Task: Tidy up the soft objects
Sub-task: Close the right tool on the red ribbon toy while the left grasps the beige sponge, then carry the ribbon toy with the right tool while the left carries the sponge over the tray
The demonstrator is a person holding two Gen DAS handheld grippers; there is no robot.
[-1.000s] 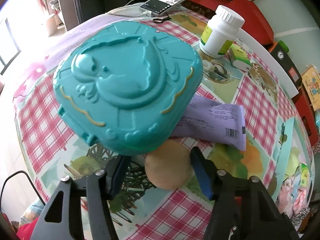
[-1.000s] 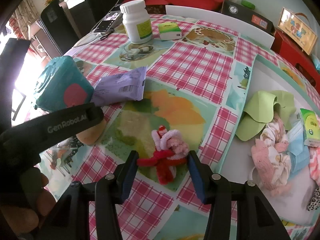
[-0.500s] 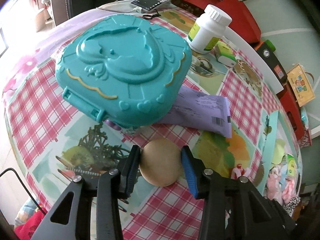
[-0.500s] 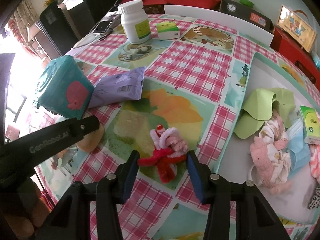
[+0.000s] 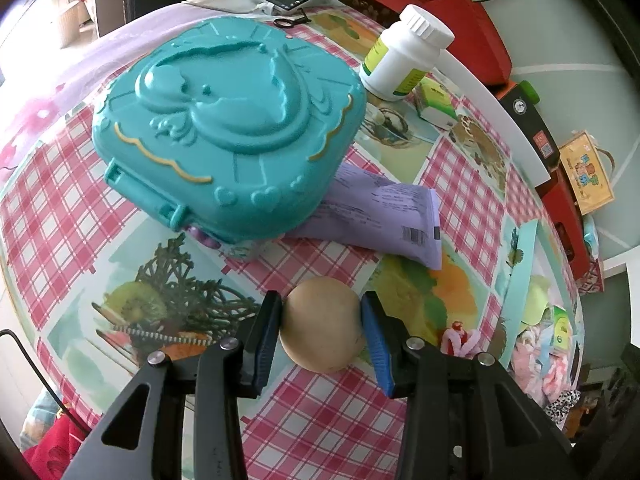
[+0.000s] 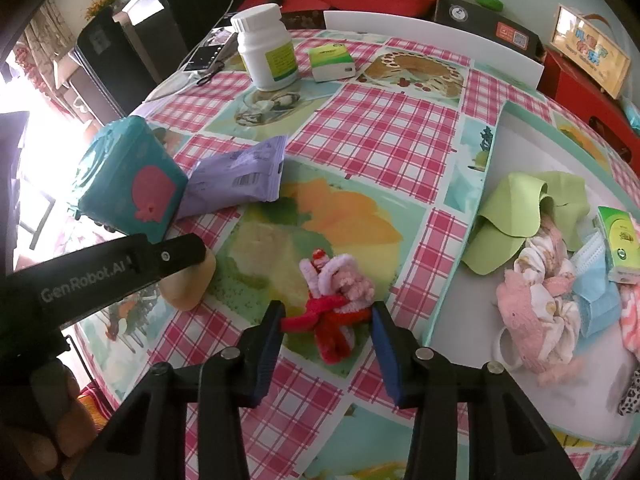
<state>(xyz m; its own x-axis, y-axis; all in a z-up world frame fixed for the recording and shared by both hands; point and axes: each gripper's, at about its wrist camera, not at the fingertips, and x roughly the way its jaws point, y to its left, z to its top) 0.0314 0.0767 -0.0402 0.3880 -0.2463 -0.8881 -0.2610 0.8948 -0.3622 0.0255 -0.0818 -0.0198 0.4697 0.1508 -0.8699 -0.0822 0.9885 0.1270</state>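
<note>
While my left gripper [image 5: 322,330] points steeply down at the table, its two blue pads press on either side of a tan foam ball [image 5: 323,322] that rests on the checked tablecloth [image 5: 332,432]. My right gripper [image 6: 327,332] has its jaws closing around a red and pink pipe-cleaner bundle [image 6: 338,304]; the left pad touches the tip of a red strand, the right pad sits just beside the fuzzy loops, and I cannot tell whether it presses on them.

From the right camera, my left gripper's black arm reaches in from the left, covering part of the ball. Beyond the ball lies a purple packet [image 5: 384,216], partly tucked under a teal plastic case [image 5: 228,120] with a raised heart design. Farther back stand a white pill bottle [image 6: 266,48] and a small green and white box [image 6: 331,63], close together.

To my right, a pale tray [image 6: 516,152] with a teal rim holds a pile of soft things: a green cloth [image 6: 520,212], a pink patterned scrunchie [image 6: 536,300] and a blue face mask [image 6: 596,292].
</note>
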